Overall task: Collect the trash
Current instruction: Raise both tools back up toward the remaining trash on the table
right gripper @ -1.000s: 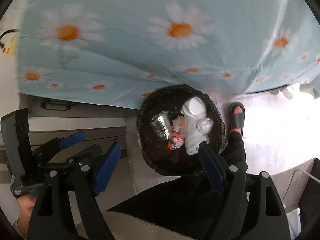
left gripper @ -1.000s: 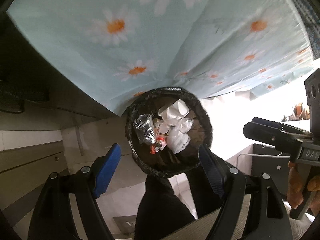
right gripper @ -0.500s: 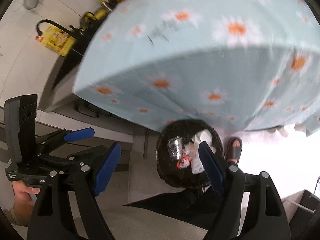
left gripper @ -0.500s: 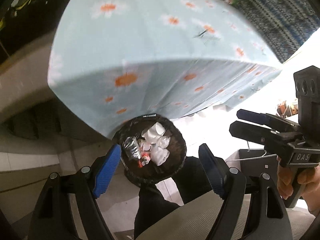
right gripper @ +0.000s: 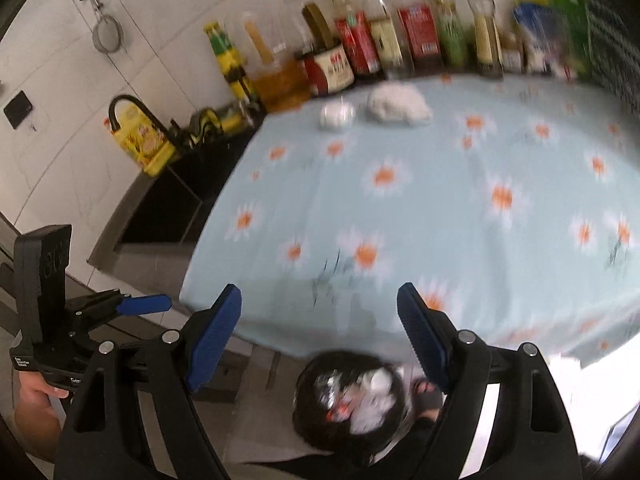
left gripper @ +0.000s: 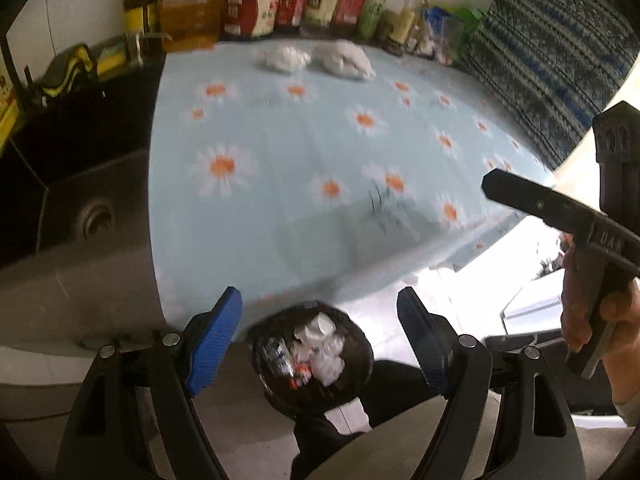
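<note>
Risen from the bin (left gripper: 312, 354) at lower centre, already holding scraps, both grippers, left gripper (left gripper: 320, 336) and right gripper (right gripper: 320, 336), hang spread and empty, two white wads (left gripper: 316, 58) waiting at upper centre.

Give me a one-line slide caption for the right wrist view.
Open, empty right tool above the lined trash bin, facing two white crumpled wads left on the daisy tablecloth.

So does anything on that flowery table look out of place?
Yes: two crumpled white wads lie on the tablecloth by the bottles, loose litter not yet in the bin.
</note>
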### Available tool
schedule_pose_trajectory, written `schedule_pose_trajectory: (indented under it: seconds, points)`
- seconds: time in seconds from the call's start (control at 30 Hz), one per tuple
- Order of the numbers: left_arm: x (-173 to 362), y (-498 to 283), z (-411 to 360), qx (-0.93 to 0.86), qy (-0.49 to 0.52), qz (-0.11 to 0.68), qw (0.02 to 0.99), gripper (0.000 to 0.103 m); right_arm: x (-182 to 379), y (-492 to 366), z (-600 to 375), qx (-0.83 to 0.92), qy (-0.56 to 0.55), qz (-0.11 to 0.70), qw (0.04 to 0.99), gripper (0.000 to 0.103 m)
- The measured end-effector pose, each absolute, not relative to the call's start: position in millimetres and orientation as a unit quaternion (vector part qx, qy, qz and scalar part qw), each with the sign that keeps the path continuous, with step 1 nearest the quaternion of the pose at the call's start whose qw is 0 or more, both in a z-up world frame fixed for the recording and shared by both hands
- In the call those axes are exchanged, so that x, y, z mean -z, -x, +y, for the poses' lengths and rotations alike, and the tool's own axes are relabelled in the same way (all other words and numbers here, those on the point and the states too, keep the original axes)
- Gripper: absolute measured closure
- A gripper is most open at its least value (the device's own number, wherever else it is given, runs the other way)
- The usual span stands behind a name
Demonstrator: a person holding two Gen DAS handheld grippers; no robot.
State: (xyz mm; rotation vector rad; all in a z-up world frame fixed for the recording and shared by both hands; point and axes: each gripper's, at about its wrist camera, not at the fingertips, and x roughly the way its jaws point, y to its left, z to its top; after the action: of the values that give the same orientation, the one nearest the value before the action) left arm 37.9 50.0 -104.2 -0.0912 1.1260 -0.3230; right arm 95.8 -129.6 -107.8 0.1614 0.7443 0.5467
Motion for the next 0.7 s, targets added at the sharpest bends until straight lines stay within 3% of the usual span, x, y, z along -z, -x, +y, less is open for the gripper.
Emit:
schedule_pose_trajectory:
  seconds: [0.3,0.7]
  points:
    - [81,-98,34,0.111,0.071,0.516,0.846,0.025,74,-170,-162,-0.286,-0.065,0.331,0.897,0.022]
    - [73,-179,11,0.049,0.086,0.515,0.851,0.025,78,-273,-177,-0.334,-0.044,0.346,0.876,0.022]
